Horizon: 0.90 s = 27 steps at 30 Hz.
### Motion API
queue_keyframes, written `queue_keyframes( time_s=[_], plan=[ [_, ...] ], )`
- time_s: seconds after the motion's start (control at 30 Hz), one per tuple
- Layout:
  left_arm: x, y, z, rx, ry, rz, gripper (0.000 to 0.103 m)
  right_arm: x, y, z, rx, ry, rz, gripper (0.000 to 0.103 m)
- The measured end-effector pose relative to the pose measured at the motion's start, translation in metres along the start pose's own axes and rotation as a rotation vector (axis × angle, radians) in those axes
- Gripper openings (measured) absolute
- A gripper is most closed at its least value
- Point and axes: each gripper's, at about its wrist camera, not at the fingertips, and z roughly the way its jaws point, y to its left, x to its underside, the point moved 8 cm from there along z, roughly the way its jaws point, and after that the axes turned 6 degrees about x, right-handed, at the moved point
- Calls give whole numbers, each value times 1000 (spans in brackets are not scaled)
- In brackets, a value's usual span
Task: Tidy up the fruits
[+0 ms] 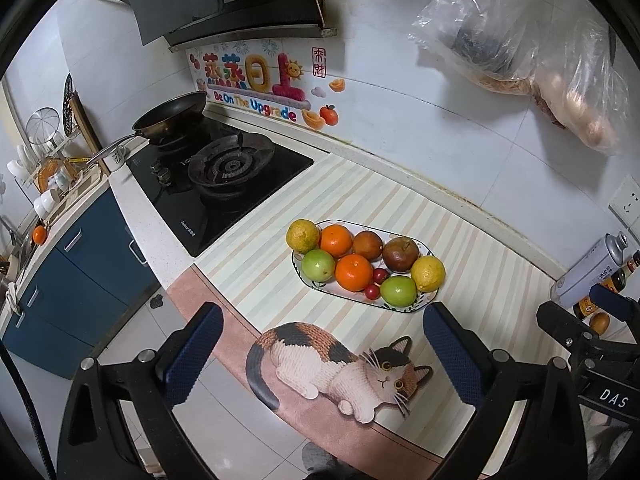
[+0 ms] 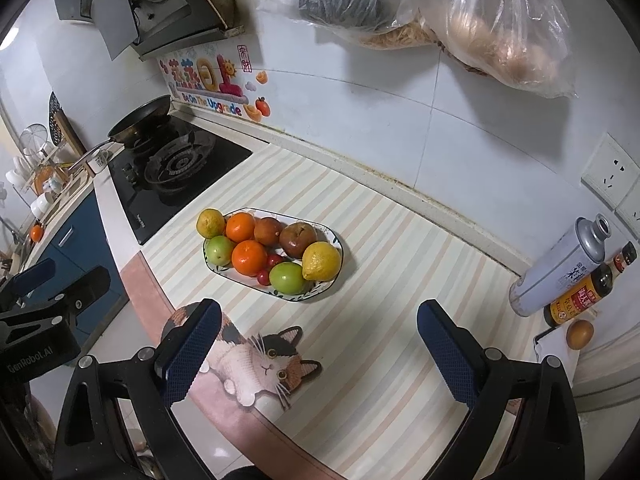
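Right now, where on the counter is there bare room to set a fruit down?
The striped mat is bare between the fruit plate and the bottles at right, and again between the plate and the cat picture. The plate itself is packed full. Both grippers, left and right, are open and empty.

Plate at desk centre, fruits in it. Stove left-rear of plate, pan on far burner. Bottles right of plate. Bags on wall behind.
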Motion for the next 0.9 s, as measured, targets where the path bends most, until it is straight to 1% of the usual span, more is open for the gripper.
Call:
queue_keyframes(
  time_s=[0.53,0.9],
  plan=[
    [0,-2,-6,14,-7,14,102,2,-2,-6,-8,-2,4,100],
    [5,-5,-5,2,6,37,102,3,-4,-8,-22,0,3,100]
  ],
)
